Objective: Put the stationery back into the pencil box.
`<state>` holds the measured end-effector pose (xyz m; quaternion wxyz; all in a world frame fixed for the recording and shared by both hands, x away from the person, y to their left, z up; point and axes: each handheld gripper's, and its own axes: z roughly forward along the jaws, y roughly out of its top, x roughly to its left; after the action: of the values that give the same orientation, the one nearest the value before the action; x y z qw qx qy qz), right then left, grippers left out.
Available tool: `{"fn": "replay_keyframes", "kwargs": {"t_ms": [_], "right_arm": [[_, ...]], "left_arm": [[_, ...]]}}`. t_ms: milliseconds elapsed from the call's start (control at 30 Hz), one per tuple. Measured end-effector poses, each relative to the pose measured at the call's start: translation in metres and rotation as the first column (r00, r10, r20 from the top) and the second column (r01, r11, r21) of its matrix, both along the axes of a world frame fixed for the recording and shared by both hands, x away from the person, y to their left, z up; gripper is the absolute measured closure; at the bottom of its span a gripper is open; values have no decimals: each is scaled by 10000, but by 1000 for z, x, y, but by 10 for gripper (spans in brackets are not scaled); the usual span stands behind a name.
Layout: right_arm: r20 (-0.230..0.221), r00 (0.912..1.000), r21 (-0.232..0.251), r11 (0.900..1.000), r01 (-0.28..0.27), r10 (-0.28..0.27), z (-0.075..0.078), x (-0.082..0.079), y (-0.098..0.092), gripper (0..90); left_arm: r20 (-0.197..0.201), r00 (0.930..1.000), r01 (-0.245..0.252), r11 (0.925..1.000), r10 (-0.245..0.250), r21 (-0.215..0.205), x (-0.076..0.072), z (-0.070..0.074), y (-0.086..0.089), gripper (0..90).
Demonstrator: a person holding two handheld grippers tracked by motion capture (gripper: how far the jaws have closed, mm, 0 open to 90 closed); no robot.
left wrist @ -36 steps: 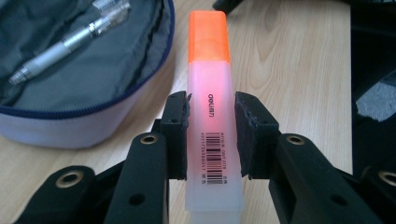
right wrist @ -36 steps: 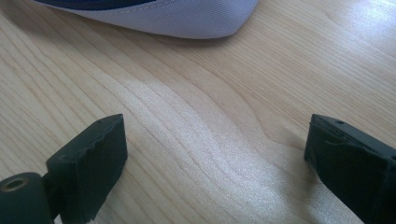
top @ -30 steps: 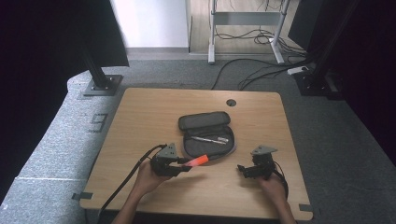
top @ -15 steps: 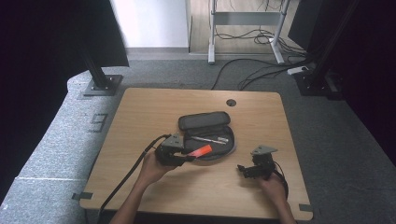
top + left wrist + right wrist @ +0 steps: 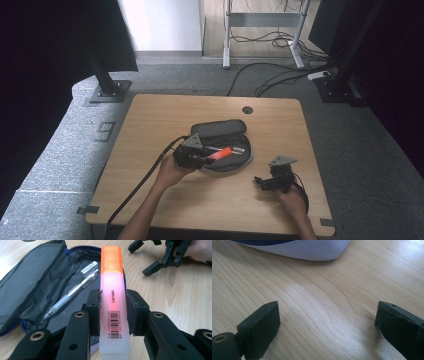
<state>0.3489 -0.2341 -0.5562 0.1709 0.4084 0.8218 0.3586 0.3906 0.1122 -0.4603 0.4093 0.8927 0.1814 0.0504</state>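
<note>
One orange highlighter (image 5: 112, 290) clamped in left gripper (image 5: 112, 312) over one open pencil case (image 5: 220, 131); right gripper (image 5: 327, 327) jaws apart

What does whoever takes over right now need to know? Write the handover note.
Left tool: shut on the orange highlighter, held over the open pencil case.
Right tool: open, holding nothing, low over bare table to the right of the case.
In the case: a clear pen and a small white eraser.
Done: highlighter gripped and brought to the case.
Left: probably lay the highlighter beside the pen and release; the case is not yet closed.
</note>
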Motion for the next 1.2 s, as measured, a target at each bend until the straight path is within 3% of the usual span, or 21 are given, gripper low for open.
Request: {"fn": "replay_keyframes", "kwargs": {"t_ms": [433,700,1200], "right_arm": [[10,10000,3,10000,-25,25,0,0,0,59],[21,10000,-8,10000,-71,71,0,-1,-1,59],[11,10000,-6,10000,-88,88,0,-1,-1,59]], "left_arm": [[90,10000,19,9999,-20,134,22,6,-25,666],[-75,9999,-75,9993,77,359,34,-11,-38,666],[-301,9989,-336,9943,369,1011,46,-36,-44,663]]}}
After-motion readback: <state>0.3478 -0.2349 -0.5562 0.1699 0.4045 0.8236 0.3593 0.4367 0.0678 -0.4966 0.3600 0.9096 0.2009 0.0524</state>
